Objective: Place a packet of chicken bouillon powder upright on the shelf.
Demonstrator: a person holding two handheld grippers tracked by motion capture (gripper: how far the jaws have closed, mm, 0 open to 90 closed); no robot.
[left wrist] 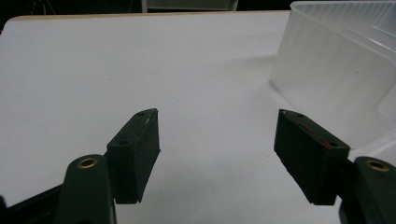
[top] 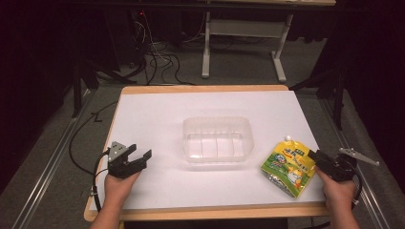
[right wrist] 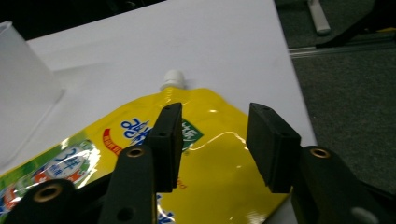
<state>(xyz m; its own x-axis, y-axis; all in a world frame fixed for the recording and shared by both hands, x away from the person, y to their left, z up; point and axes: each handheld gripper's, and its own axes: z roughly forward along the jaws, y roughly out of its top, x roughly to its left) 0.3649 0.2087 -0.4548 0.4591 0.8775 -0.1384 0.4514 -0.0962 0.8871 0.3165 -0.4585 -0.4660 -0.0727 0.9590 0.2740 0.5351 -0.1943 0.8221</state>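
High view: we see a yellow spouted refill pouch flat at the counter's right edge, a clear plastic tub mid-counter, likely its destination | right hand-held gripper poised low over the pouch's edge, jaws part-open, holding nothing | left hand-held gripper resting beside the tub, jaws wide, idle

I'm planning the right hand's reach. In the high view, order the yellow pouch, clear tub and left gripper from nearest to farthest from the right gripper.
1. yellow pouch, right under the right gripper
2. clear tub, mid-table
3. left gripper, far left
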